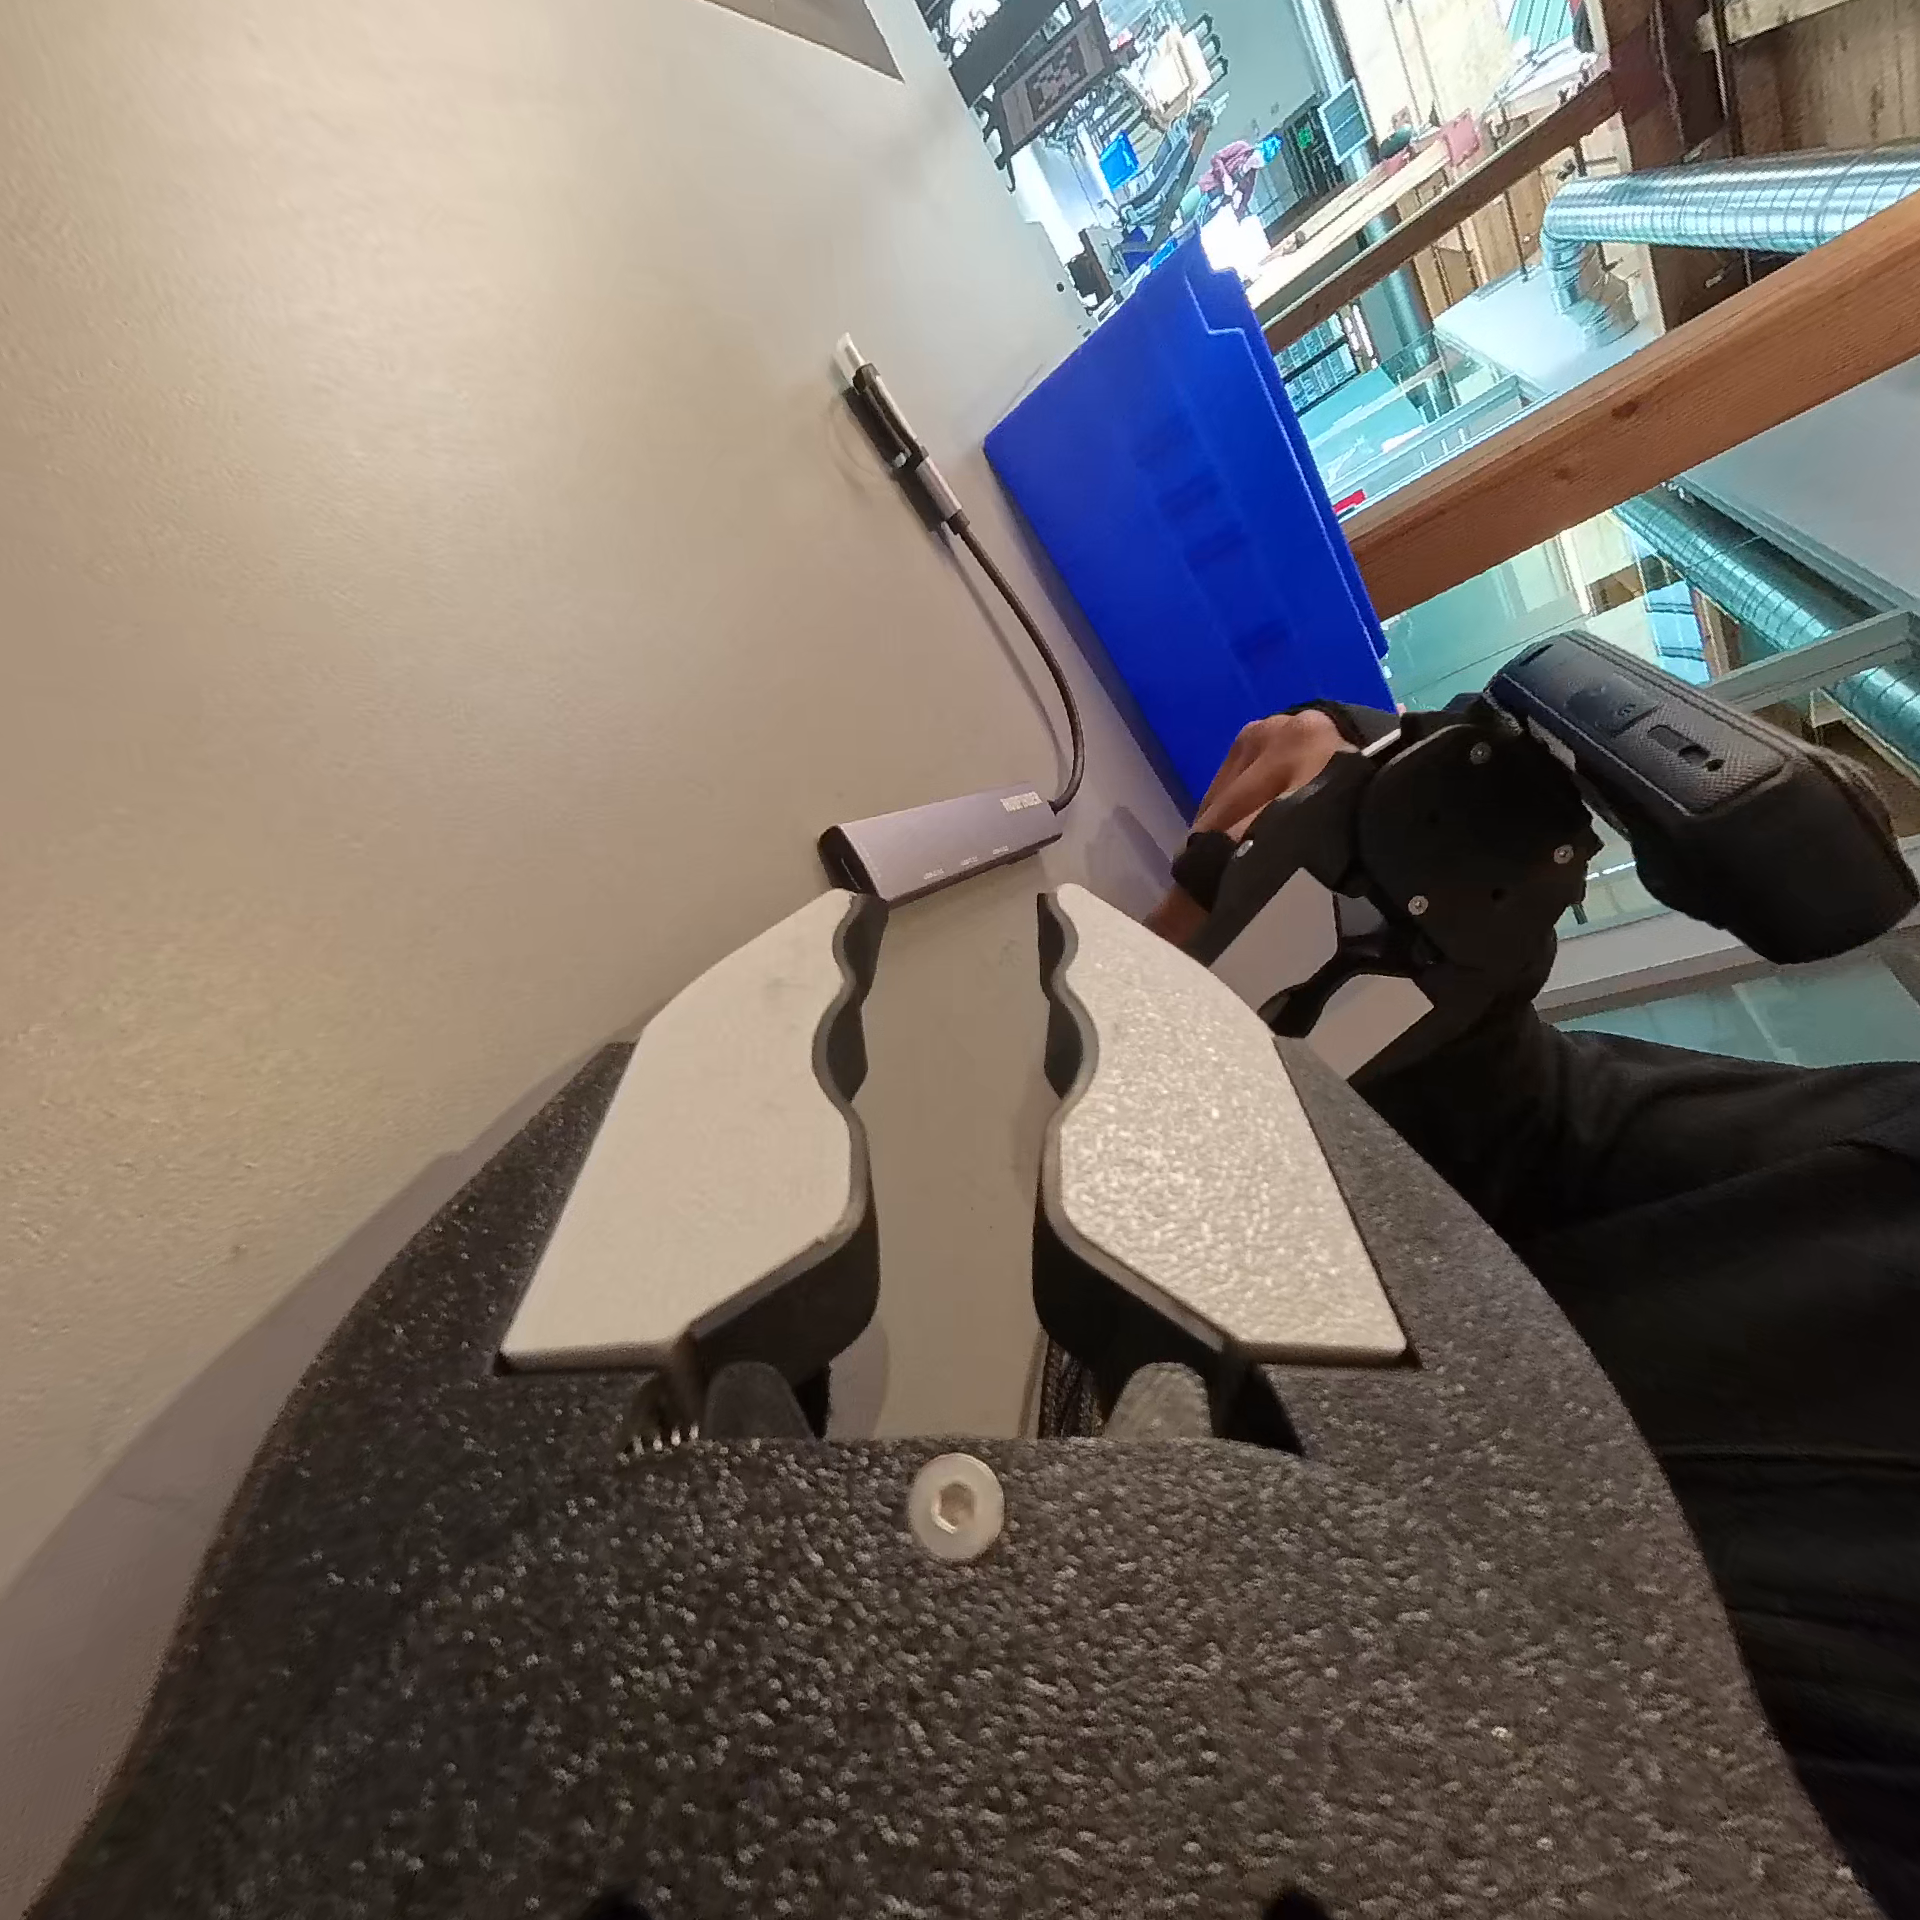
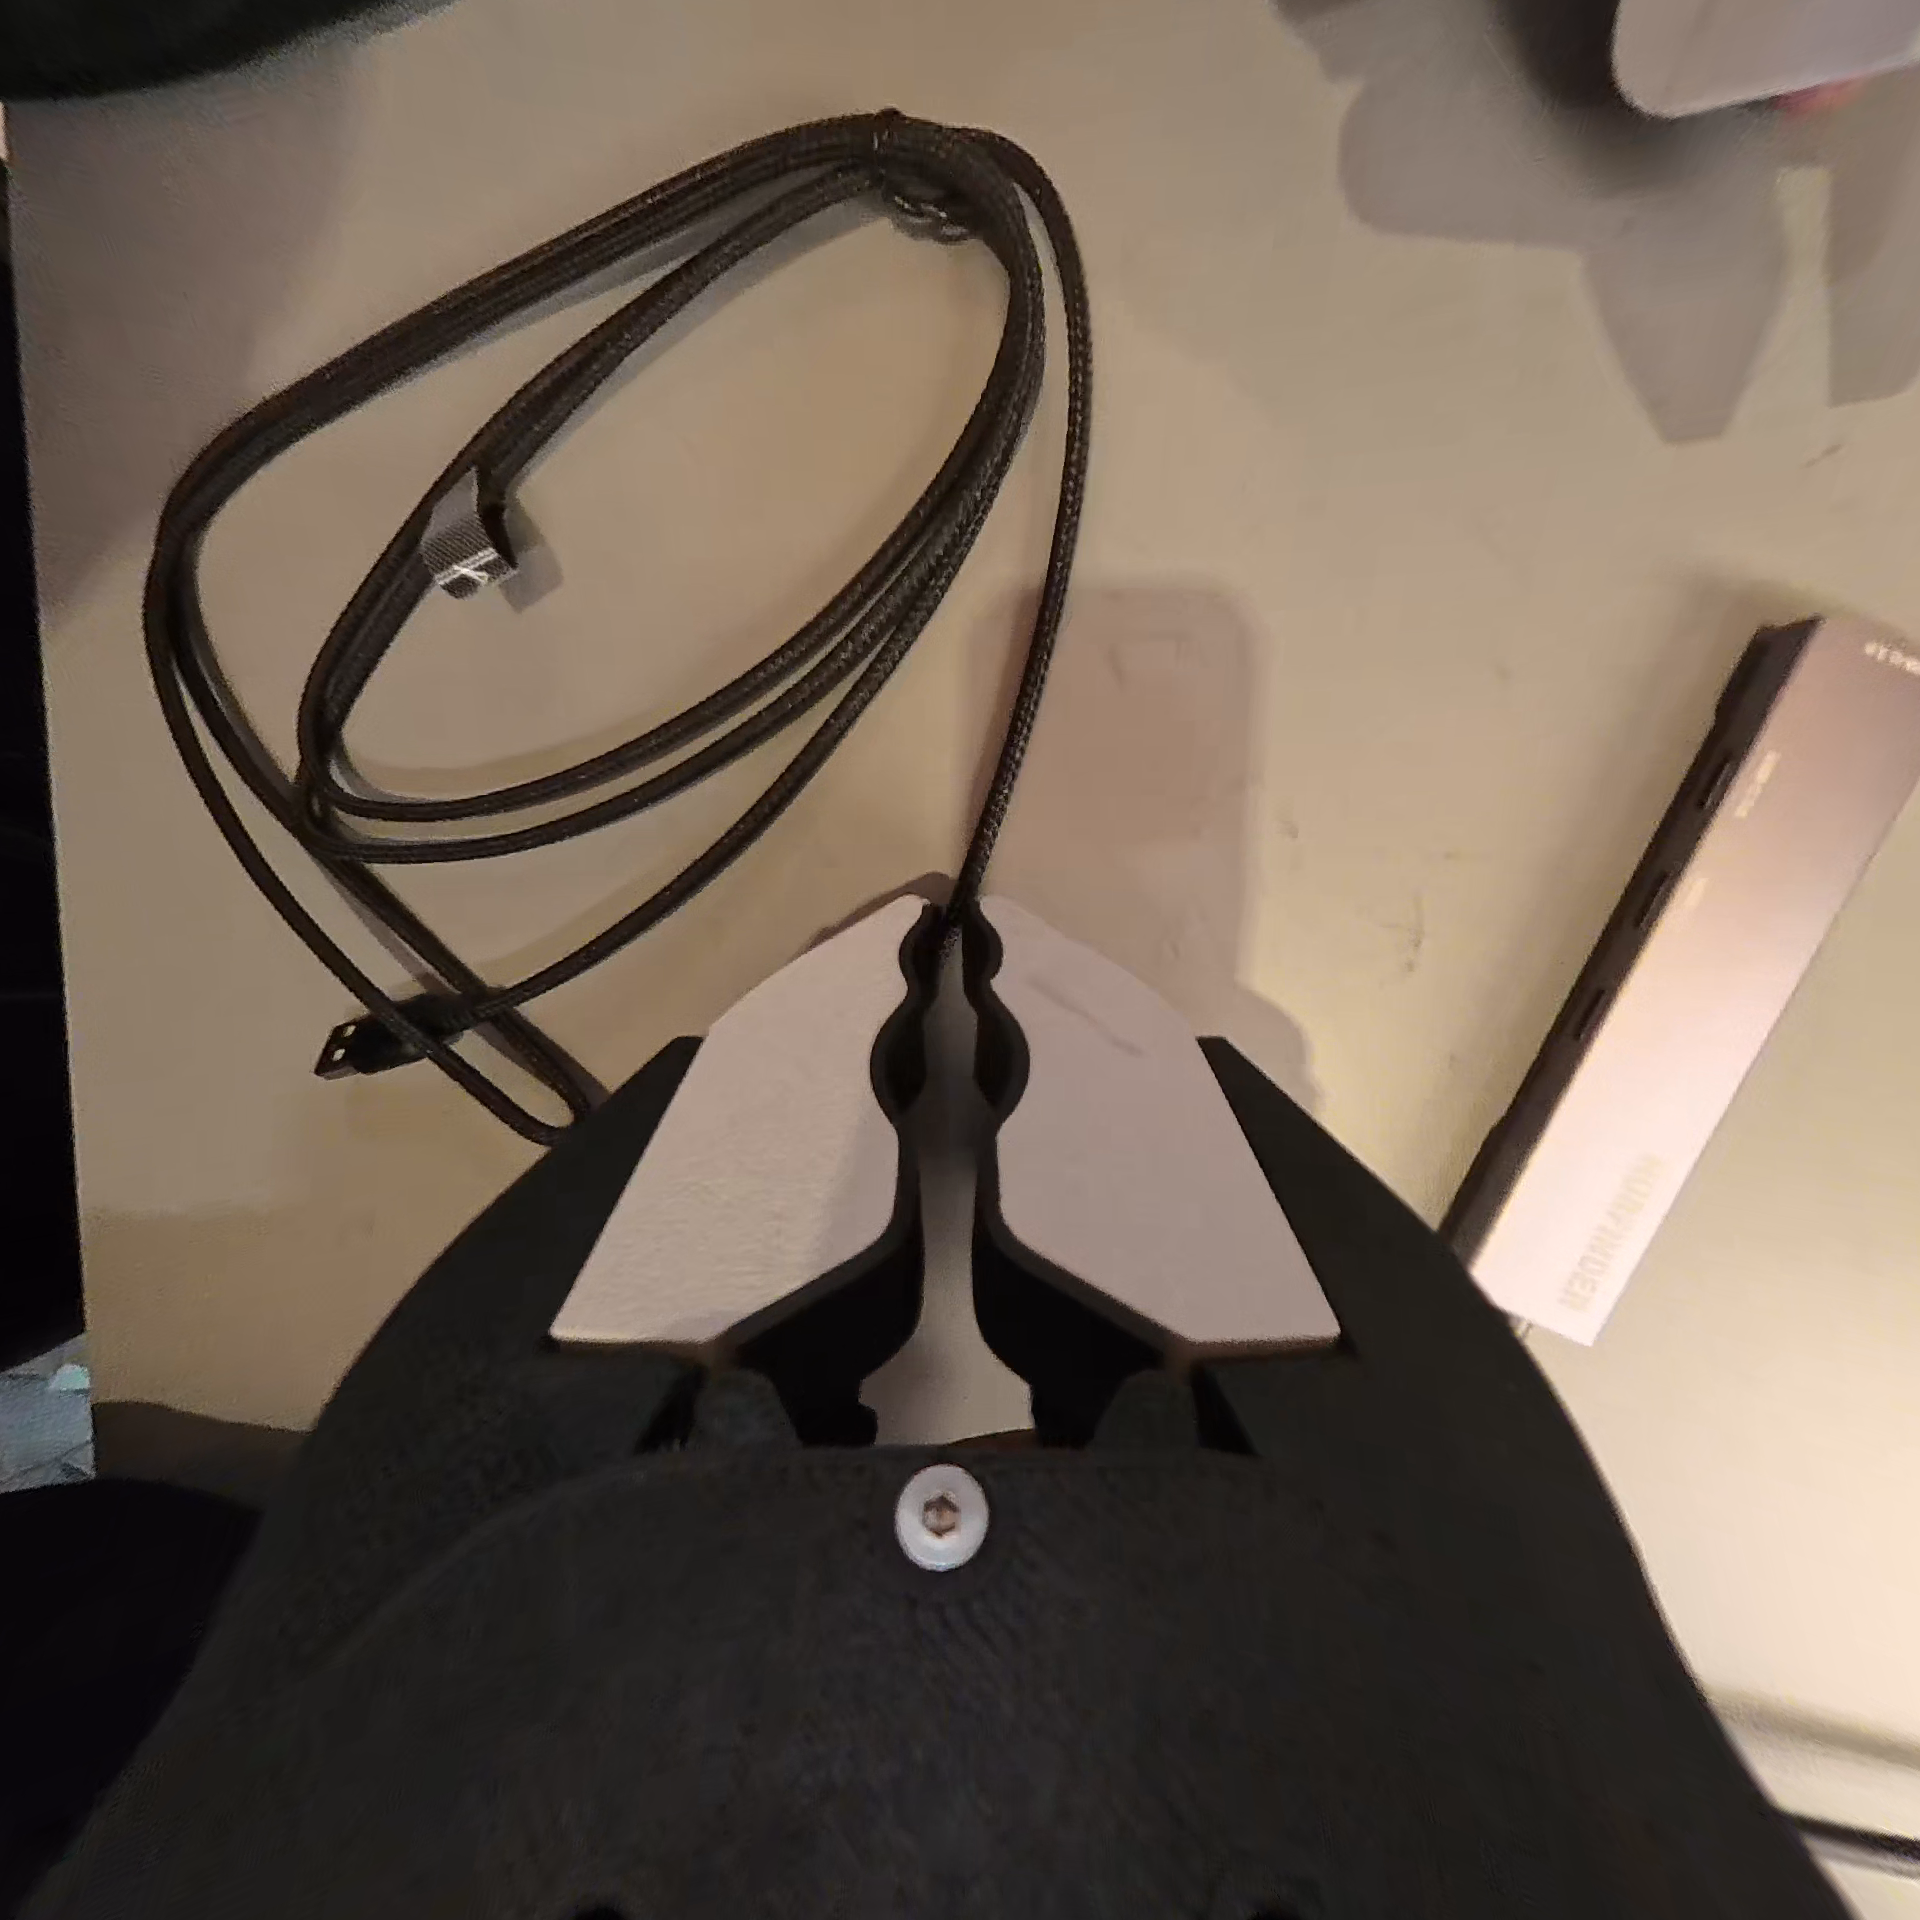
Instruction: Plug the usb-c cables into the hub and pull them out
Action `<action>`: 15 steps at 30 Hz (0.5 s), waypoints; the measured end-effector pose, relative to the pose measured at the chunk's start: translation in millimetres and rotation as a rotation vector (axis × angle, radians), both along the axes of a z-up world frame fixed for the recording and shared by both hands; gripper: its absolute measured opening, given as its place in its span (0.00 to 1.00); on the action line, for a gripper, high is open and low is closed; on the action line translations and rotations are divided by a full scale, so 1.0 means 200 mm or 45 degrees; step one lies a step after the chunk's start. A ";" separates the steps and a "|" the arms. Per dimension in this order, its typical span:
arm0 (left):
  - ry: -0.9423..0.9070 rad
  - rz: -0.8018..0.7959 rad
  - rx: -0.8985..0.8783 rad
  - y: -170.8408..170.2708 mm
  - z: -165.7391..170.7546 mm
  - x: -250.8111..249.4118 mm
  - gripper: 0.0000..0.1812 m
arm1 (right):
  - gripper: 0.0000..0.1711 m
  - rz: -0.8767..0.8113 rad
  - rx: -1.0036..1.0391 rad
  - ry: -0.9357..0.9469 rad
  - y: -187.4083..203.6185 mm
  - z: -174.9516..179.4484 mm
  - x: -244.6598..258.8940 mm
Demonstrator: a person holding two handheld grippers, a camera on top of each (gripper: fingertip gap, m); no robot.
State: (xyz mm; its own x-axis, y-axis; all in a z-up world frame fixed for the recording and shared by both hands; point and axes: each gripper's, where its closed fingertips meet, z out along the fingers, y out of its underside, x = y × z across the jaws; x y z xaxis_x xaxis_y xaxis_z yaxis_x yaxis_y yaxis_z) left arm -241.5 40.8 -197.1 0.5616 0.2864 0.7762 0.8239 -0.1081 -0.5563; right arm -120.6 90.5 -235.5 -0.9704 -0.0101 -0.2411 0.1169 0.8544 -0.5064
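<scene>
The grey hub (image 1: 935,842) lies on the pale table (image 1: 416,623), just beyond my left gripper (image 1: 956,914), which is open and empty with the hub's near end at its left fingertip. The hub's own short cable (image 1: 1049,665) curves away to a plug (image 1: 894,426). In the right wrist view the hub (image 2: 1714,987) lies to the right. My right gripper (image 2: 951,920) is shut on a black braided cable (image 2: 1039,520) at the fingertips. The rest of that cable lies in a loose coil (image 2: 343,727) to the left, its flat plug end (image 2: 348,1055) on the table.
A blue plastic bin (image 1: 1195,520) stands behind the hub. A hand (image 1: 1268,769) holds the right gripper's black body (image 1: 1455,831) beside the bin. A grey strap (image 2: 468,551) hangs on the coil. The table's left edge (image 2: 31,727) is near the coil.
</scene>
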 end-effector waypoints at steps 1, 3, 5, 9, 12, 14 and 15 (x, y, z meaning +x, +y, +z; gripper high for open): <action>0.001 0.000 0.001 0.00 0.00 0.00 0.17 | 0.02 0.010 -0.009 0.006 -0.01 0.00 0.00; 0.005 -0.005 0.007 0.00 0.00 0.00 0.17 | 0.02 0.022 -0.019 0.030 -0.02 0.00 -0.01; 0.020 -0.015 0.016 0.00 0.01 0.01 0.17 | 0.01 0.020 -0.034 0.093 -0.02 0.00 -0.05; 0.151 -0.184 0.020 0.04 0.05 0.11 0.15 | 0.00 -0.051 -0.089 0.247 -0.03 0.02 -0.16; 0.407 -0.481 -0.100 0.10 0.02 0.29 0.15 | 0.00 -0.109 -0.150 0.347 -0.05 0.05 -0.24; 0.544 -0.592 -0.250 0.14 -0.05 0.36 0.15 | 0.00 -0.140 -0.180 0.402 -0.06 0.07 -0.29; 0.579 -0.636 -0.346 0.15 -0.10 0.38 0.15 | 0.00 -0.147 -0.187 0.414 -0.06 0.07 -0.30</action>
State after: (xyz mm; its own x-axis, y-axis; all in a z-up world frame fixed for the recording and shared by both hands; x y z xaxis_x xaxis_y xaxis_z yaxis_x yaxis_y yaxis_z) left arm -165.2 70.4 -216.5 0.9259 0.0608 0.3727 0.3336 -0.5940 -0.7320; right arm -179.7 78.4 -222.4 -0.9928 0.0923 0.0761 0.0209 0.7606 -0.6489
